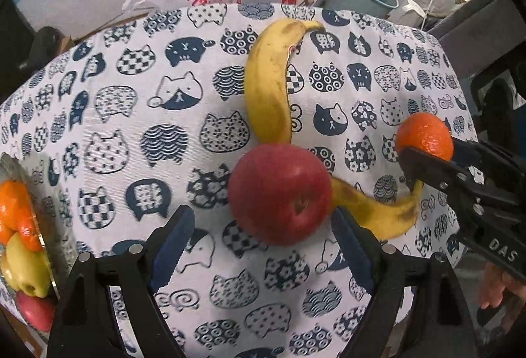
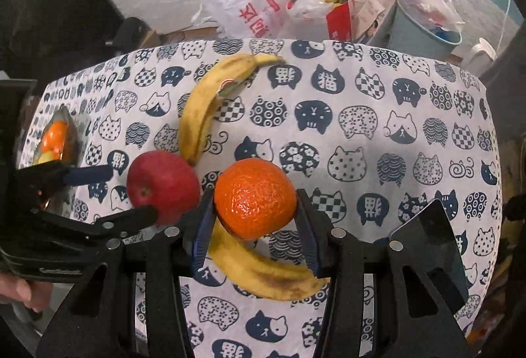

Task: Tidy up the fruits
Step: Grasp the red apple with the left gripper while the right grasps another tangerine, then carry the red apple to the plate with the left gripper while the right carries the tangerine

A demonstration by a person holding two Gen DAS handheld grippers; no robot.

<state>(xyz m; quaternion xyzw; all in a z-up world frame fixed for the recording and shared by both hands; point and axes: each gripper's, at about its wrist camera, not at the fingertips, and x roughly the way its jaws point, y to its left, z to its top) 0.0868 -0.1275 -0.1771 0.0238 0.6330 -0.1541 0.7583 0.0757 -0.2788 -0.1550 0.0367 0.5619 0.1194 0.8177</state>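
Right wrist: dimpled round orange (image 2: 255, 197) (perhaps waxy)

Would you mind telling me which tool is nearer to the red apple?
Left. The left tool is open with its fingers on either side of the red apple; the right tool is beside it, shut on the orange.

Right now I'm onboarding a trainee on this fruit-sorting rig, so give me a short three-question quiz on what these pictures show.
1. True or false: the right hand-held gripper is clamped on the orange.
2. What lies between the open fingers of the left hand-held gripper? A) red apple B) banana C) nothing
3. How many bananas lie on the cat-print cloth?

Key: 1 true. 2 A, the red apple, not gripped. 3 two: far banana, near banana.
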